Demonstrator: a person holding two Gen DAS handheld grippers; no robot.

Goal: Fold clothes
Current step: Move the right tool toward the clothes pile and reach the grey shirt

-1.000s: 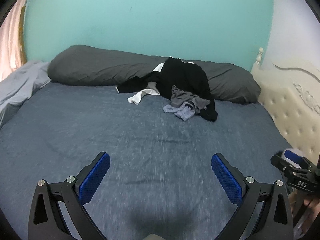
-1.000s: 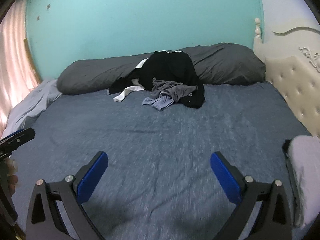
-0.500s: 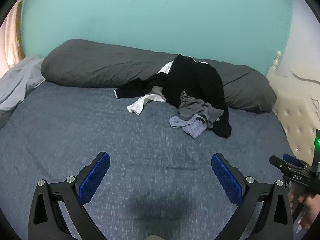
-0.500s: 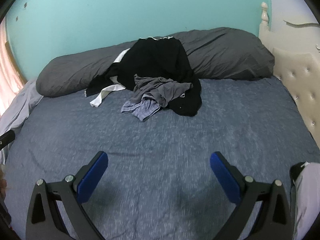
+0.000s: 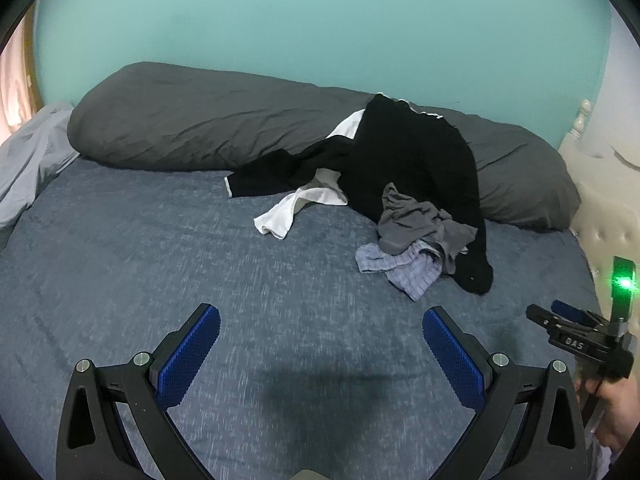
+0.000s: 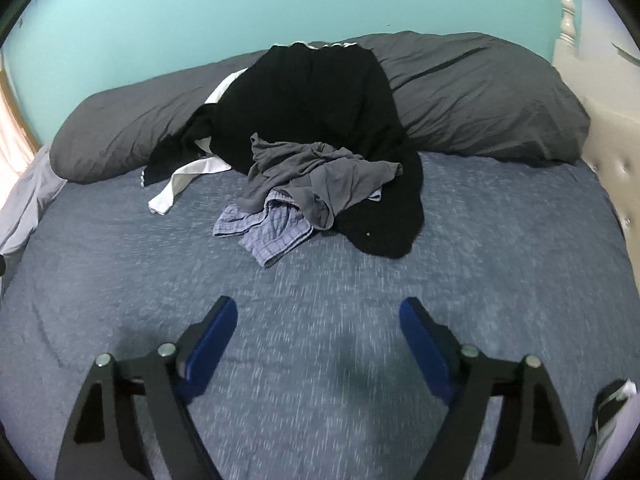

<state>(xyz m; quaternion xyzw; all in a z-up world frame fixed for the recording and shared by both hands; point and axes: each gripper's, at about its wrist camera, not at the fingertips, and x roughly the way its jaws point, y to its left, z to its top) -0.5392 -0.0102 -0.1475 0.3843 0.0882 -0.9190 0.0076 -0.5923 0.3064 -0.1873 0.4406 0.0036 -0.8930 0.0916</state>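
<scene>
Each gripper (image 5: 320,332) is black, with silver screws and ribbed blue pads (image 5: 188,356); the right gripper (image 6: 318,328) shows a green light at 3 o'clock.

Both grippers have come closer to the clothes pile (image 6: 316,160) on the bed (image 6: 480,272). The right gripper (image 6: 318,338) is closing on nothing, its jaws narrower than before.

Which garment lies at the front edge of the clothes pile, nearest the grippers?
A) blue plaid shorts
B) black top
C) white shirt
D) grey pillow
A: the plaid shorts stick out in front of the grey garment and the black top, closest to the right gripper, whose jaws are closing with nothing between them.
</scene>
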